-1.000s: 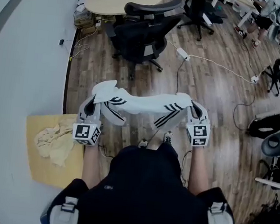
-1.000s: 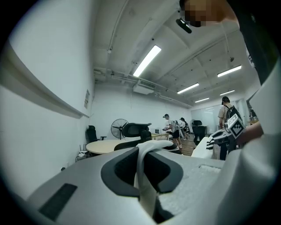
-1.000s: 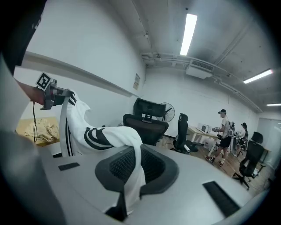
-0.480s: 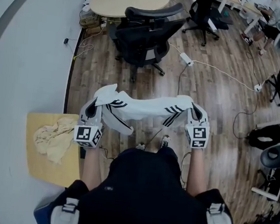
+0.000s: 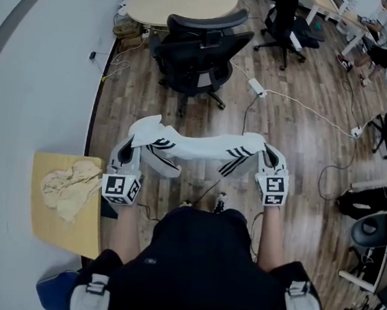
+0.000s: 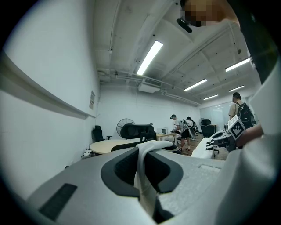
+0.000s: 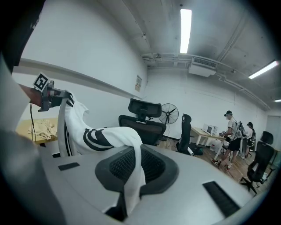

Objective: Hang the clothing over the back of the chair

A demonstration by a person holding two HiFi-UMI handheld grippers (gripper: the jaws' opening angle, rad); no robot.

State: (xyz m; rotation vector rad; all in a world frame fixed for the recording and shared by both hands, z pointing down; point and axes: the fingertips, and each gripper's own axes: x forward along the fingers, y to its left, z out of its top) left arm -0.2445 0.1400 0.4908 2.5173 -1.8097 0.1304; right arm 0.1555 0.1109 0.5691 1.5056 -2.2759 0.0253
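Chair: the black office chair [image 5: 197,51] stands ahead on the wood floor, well apart from the person. Nothing hangs on it yet.
Clothing: the white, black-striped clothing [image 5: 194,146] hangs in the air between the two grippers, in front of the person and well short of the chair. It is likely held spread wide so that it can drape across the chair's back in one pass.
Left gripper: the left gripper [image 5: 129,149] has its jaws pinched on one end of the fabric, which runs down between them.
Right gripper: the right gripper [image 5: 270,160] is clamped on the other end in the same way.
Hidden: the person's body covers the floor beneath the clothing. Its hanging lower part is bunched and hard to read, and which way the chair faces is unclear.
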